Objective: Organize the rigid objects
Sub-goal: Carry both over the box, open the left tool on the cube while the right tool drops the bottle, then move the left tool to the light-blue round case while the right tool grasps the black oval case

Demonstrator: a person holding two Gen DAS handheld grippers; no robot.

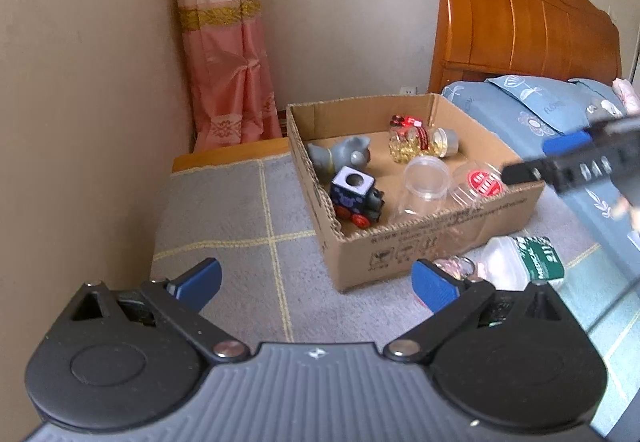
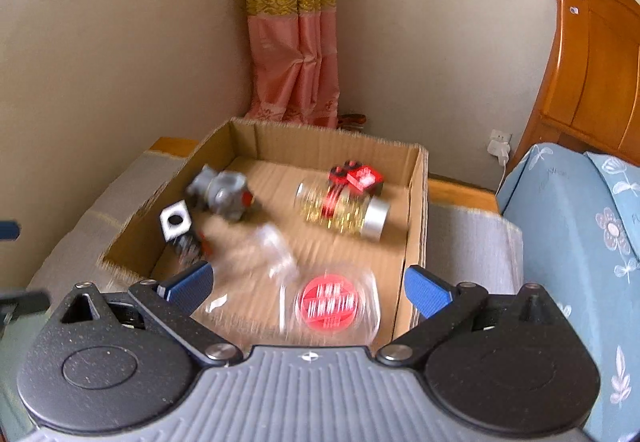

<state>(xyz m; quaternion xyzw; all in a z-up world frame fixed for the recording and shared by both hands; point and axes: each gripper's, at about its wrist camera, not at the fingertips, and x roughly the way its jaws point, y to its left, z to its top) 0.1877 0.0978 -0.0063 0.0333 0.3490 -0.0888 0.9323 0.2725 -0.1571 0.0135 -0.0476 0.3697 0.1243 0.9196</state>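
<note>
An open cardboard box [image 1: 436, 246] [image 2: 416, 202] stands on a grey mat. Inside lie a grey toy animal [image 1: 340, 156] [image 2: 222, 194], a blue toy train [image 1: 356, 198] [image 2: 180, 230], a jar of yellow capsules [image 1: 424, 142] [image 2: 344, 214], a small red toy [image 1: 404, 121] [image 2: 356, 176], a clear cup [image 1: 424, 182] [image 2: 256, 254] and a clear container with a red label [image 1: 482, 184] [image 2: 330, 302]. My right gripper [image 2: 308, 282] hangs open above the box's near end, the red-label container lying free below it. My left gripper [image 1: 316, 282] is open over the mat, in front of the box.
A white bottle with a green label [image 1: 524, 262] and a small clear jar [image 1: 456, 268] lie on the mat by the box's near right corner. A bed with blue bedding [image 1: 532, 110] [image 2: 580, 234] and a wooden headboard [image 1: 520, 22] stands to the right. Wall and pink curtain [image 1: 224, 54] lie behind.
</note>
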